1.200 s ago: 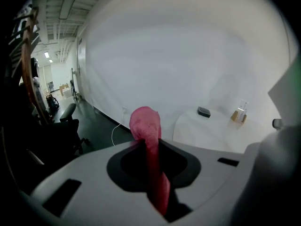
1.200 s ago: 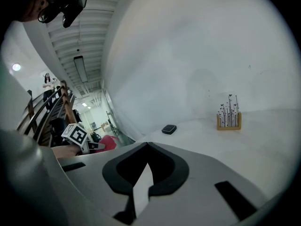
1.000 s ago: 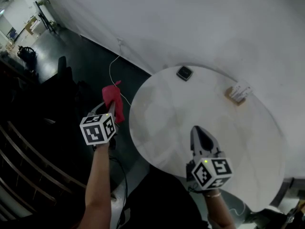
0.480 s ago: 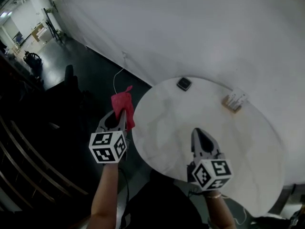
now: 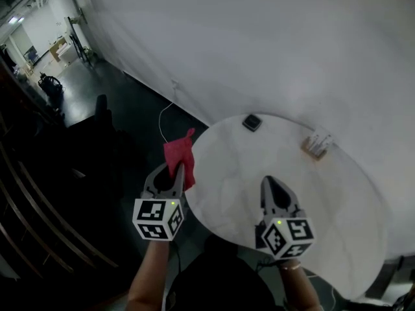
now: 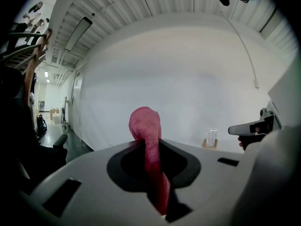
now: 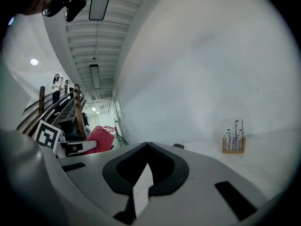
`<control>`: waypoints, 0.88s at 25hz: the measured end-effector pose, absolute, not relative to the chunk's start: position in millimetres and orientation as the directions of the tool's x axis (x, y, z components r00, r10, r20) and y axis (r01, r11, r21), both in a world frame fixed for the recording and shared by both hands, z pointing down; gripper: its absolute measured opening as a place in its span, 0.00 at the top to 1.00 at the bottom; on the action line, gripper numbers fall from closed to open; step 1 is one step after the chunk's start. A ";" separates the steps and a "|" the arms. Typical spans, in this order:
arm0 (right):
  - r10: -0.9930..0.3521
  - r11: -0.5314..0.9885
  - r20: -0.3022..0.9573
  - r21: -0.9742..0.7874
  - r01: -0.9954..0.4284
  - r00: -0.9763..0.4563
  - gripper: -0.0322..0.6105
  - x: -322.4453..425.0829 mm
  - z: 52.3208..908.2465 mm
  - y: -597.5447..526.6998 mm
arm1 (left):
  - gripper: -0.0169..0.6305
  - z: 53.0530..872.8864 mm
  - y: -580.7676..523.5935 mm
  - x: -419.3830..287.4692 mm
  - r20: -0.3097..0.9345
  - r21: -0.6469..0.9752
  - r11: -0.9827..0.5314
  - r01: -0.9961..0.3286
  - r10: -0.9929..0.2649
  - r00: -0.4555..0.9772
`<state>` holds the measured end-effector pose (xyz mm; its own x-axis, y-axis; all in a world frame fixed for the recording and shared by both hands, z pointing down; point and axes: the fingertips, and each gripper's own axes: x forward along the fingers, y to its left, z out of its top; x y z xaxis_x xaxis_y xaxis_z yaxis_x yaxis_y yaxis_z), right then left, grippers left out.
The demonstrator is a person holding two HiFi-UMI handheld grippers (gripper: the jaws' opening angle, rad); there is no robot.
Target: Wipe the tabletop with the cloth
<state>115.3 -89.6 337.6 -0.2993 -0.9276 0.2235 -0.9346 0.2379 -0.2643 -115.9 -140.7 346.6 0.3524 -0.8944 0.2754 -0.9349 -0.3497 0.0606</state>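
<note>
The left claw [image 5: 177,168] pinches the cloth [image 5: 177,153] tight. It has moved closer, so the cloth now hangs at the left edge of the table [image 5: 337,199]. The right claw [image 5: 267,181] is closed on nothing, over the table.

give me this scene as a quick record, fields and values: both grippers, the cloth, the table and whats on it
left gripper: fingers shut on the red cloth, held in the air by the left edge of the table
red cloth: bunched, sticks out past the fingers; not touching the table
right gripper: fingers shut, nothing between them, over the near part of the table
table: round, white
on table: small dark object near the far edge; wooden holder with white pieces, far right
wiping: not yet begun, by the look of it
</note>
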 end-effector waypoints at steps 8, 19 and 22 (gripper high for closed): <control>-0.931 0.261 0.179 -0.278 -0.924 -0.317 0.95 109.3 330.1 -89.7 | 0.89 348.7 -124.4 -111.3 0.258 0.045 -0.364 -0.930 -0.895 0.363; -0.930 0.279 0.168 -0.254 -0.926 -0.326 0.95 114.6 320.3 -84.6 | 0.89 347.2 -114.6 -100.6 0.250 0.057 -0.360 -0.931 -0.898 0.363; -0.930 0.281 0.167 -0.249 -0.927 -0.327 0.95 119.0 317.7 -83.5 | 0.89 345.0 -113.1 -95.6 0.245 0.053 -0.363 -0.930 -0.898 0.364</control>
